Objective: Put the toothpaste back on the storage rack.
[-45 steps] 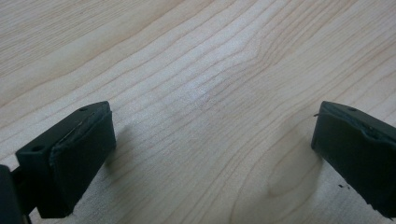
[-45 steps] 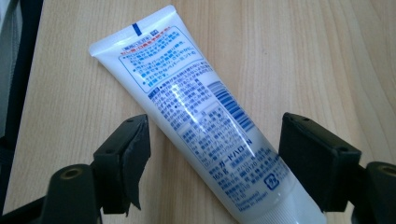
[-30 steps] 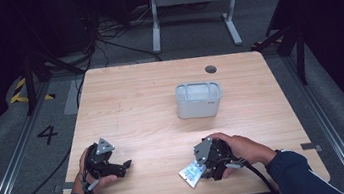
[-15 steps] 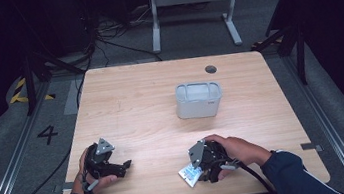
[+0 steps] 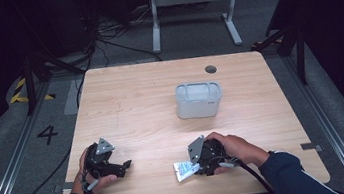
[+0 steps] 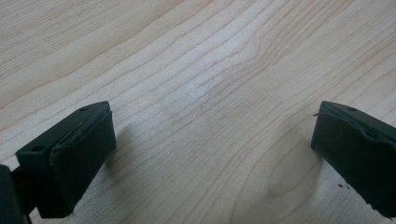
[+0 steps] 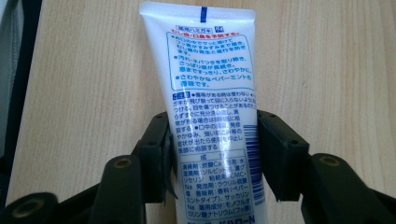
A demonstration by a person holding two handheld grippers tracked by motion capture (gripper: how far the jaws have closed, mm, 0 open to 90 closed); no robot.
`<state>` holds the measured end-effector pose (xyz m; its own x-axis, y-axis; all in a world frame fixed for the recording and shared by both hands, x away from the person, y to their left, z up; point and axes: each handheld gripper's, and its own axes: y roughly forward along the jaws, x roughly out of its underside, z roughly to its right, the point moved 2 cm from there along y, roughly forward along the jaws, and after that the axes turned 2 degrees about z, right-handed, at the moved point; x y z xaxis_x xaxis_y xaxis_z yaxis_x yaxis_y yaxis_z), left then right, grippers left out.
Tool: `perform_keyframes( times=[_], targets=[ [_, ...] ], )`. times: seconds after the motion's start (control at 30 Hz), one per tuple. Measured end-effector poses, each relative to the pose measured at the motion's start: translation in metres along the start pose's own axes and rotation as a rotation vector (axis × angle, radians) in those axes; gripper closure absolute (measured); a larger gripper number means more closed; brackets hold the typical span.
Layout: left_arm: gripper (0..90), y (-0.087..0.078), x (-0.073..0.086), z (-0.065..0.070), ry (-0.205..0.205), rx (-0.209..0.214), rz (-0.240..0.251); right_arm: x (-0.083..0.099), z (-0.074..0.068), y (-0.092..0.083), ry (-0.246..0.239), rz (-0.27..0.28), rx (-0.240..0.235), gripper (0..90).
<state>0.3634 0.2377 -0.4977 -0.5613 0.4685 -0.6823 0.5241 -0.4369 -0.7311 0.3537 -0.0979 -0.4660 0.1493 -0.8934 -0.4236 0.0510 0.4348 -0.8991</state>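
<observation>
- The wooden worktop [image 5: 136,107] carries everything; its near half is mostly bare boards, with a small dark round hole [image 5: 210,68] on the far side of the grey bin.
- The grey bin [image 5: 199,99], an open-topped box standing upright, is the landmark: it sits a little right of the worktop's middle, with nothing between it and the person.
- The right tongs [image 5: 197,167] lie near the front edge, well on the near side of the grey bin and slightly to its left, the hand wrapped round the body.
- The left tongs [image 5: 121,166] rest far to the left of the grey bin, near the front edge; in the left gripper view the two pads stand wide apart over bare wood, holding nothing.
- The white tube [image 7: 212,121], printed in blue and red, lies flat with its crimped end pointing away; the right tongs are clamped across its lower body, one pad on each long edge.
- Judged from this, the lift is in hand: keep the squeeze on the flat width, not harder, so the tube does not buckle or slip, raise it level, then carry it straight toward the grey bin.
- Nothing blocks that path; the bin's near wall is the one edge to clear.
</observation>
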Motion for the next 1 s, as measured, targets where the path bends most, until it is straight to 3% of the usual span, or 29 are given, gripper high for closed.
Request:
perform_keyframes(
  times=[0.1,0.2,0.3,0.5,0.7,0.73,1.0],
  targets=[
    [0.3,0.0,0.0,0.0,-0.001,0.001,0.0,0.003,-0.001,-0.003,-0.008,0.038,0.001,56.3],
    [0.3,0.0,0.0,0.0,-0.002,0.005,0.001,0.008,0.003,-0.01,0.029,0.086,0.009,58.7],
    [0.3,0.0,0.0,0.0,-0.001,0.006,0.0,0.011,0.005,-0.015,0.038,0.106,0.041,59.7],
    [0.3,0.0,0.0,0.0,-0.001,0.006,0.001,0.017,0.008,-0.03,0.075,0.173,0.052,61.5],
    [0.3,0.0,0.0,0.0,-0.003,0.004,0.0,0.024,0.013,-0.042,0.12,0.256,0.099,63.1],
    [0.3,0.0,0.0,0.0,0.0,0.006,0.0,0.027,0.015,-0.049,0.138,0.29,0.114,63.3],
    [0.3,0.0,0.0,0.0,-0.002,0.004,0.001,0.034,0.016,-0.063,0.163,0.36,0.157,63.9]
  ],
)
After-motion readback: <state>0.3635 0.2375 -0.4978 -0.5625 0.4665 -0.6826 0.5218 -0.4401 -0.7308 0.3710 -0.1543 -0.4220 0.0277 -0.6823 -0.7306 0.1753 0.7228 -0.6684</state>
